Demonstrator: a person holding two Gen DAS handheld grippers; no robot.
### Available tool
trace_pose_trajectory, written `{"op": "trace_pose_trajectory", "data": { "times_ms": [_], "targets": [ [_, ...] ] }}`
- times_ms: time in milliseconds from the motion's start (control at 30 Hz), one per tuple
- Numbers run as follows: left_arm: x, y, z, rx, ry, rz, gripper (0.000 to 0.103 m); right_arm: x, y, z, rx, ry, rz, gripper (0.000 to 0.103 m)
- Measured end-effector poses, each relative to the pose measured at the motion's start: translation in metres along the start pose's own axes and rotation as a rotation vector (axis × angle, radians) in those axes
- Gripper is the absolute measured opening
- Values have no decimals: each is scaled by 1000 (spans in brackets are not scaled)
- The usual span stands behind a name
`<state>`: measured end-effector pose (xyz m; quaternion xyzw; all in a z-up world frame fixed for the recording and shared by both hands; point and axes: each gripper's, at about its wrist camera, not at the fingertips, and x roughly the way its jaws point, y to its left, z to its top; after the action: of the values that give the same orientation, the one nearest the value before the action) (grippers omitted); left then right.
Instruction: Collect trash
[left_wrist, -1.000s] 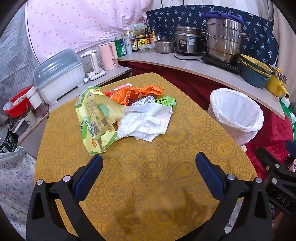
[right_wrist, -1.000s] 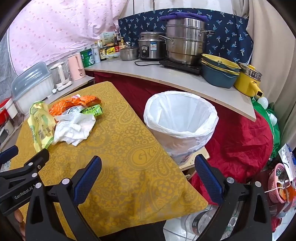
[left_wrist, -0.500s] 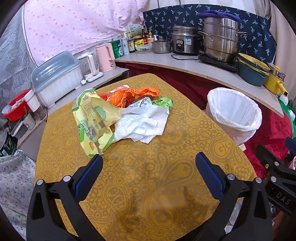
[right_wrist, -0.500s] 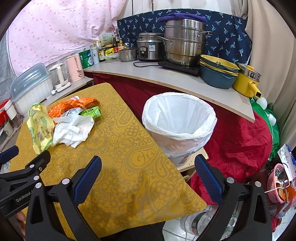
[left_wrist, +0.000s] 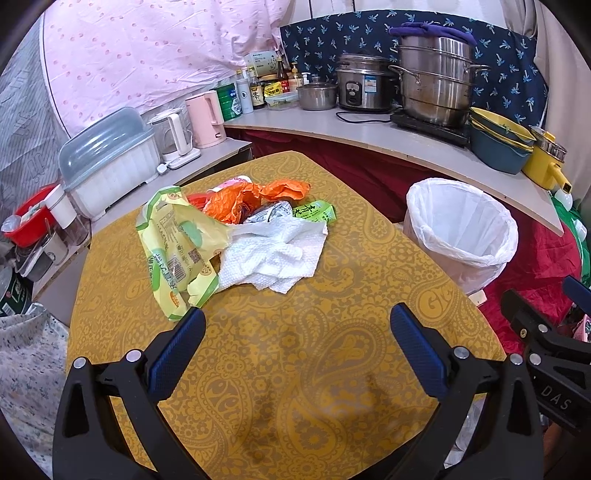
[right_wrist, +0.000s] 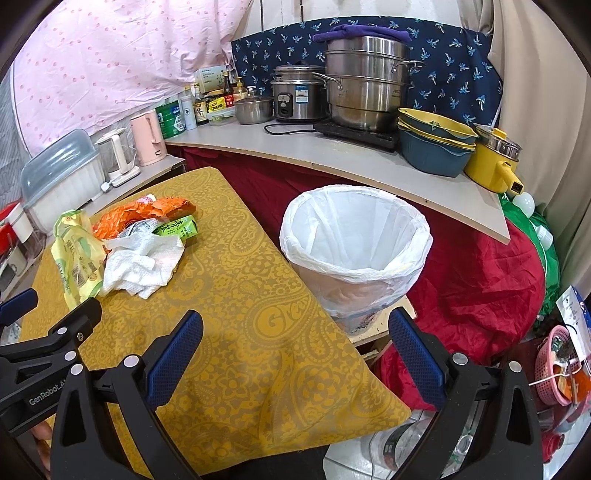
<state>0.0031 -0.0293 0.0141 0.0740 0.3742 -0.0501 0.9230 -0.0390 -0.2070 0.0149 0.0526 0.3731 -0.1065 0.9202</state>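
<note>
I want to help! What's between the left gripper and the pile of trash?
Only bare yellow tablecloth between left gripper and trash pile, in the left wrist view.

A mustard-yellow paisley tablecloth (left_wrist: 295, 369) carries a yellow-green wrapper (left_wrist: 173, 247), orange wrapper (left_wrist: 236, 199), green carton (left_wrist: 317, 212) and white paper towel (left_wrist: 273, 254), ahead of blue-padded jaws; a white-lined bin (right_wrist: 354, 236) stands beside.

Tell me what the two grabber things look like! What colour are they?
Both are black plastic frames with silver rivets. The left gripper has two fingers covered by bumpy blue pads. The right gripper looks the same. Seen from its neighbour, one carries white letters reading GenRobot.AI, the other DAS.
</note>
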Motion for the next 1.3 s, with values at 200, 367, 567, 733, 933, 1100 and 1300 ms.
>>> {"op": "trace_pose_trajectory", "data": {
  "times_ms": [200,367,567,733,933,1100,1300],
  "targets": [
    [0,-1,1,-2,0,2,95,4,-2,2,1,-6,5,96],
    [2,-1,5,-9,6,8,95,7,-1,2,-2,-6,9,96],
    [4,0,9,-13,9,11,95,9,0,6,0,-11,12,96],
    [4,1,10,-14,8,9,95,10,0,7,0,-11,13,96],
    [5,-1,13,-11,8,6,95,10,0,8,3,-10,13,96],
    [7,-3,17,-9,11,4,95,10,0,7,2,-10,14,96],
    [9,-5,17,-8,16,2,95,12,-2,10,4,-5,10,96]
  ]
}}
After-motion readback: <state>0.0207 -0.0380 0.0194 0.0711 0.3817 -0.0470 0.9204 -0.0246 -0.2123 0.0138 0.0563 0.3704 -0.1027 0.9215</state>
